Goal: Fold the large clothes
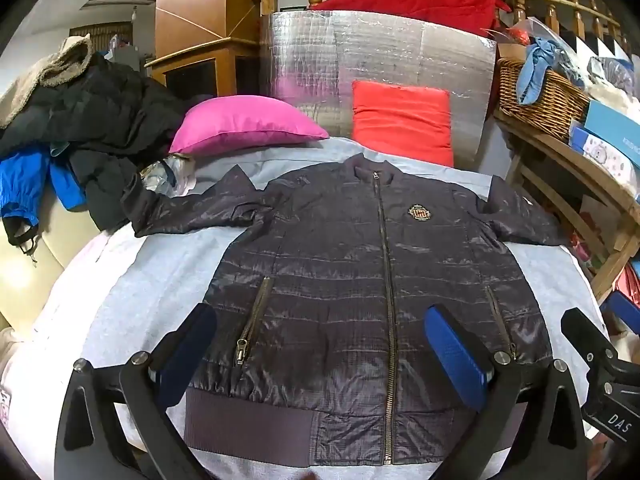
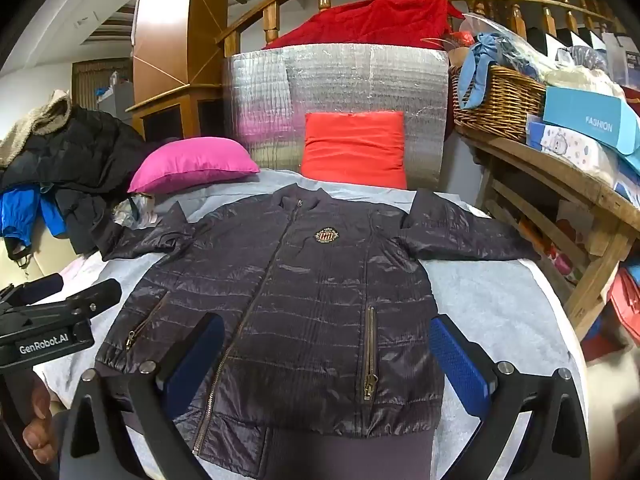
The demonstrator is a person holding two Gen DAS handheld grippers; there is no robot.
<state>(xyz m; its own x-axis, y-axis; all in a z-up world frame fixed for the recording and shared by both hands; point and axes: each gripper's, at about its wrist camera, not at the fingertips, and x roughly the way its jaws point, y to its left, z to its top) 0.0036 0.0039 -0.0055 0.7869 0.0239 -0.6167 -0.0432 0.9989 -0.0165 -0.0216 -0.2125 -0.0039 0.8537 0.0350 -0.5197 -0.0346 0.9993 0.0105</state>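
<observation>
A dark grey quilted zip jacket [image 1: 340,280] lies front up and spread flat on a light blue cloth, sleeves out to both sides, collar far from me. It also shows in the right wrist view [image 2: 288,300]. My left gripper [image 1: 324,348] is open above the jacket's lower front, near the hem, holding nothing. My right gripper [image 2: 328,360] is open above the jacket's lower right part, holding nothing. The right gripper [image 1: 596,364] shows at the right edge of the left wrist view, and the left gripper [image 2: 60,312] at the left edge of the right wrist view.
A pink pillow [image 1: 244,124] and a red pillow [image 1: 404,124] lie behind the collar, against a silver foil panel [image 1: 360,60]. Dark and blue clothes [image 1: 80,132] are piled at the left. A wooden shelf with a wicker basket [image 1: 536,92] and boxes stands at the right.
</observation>
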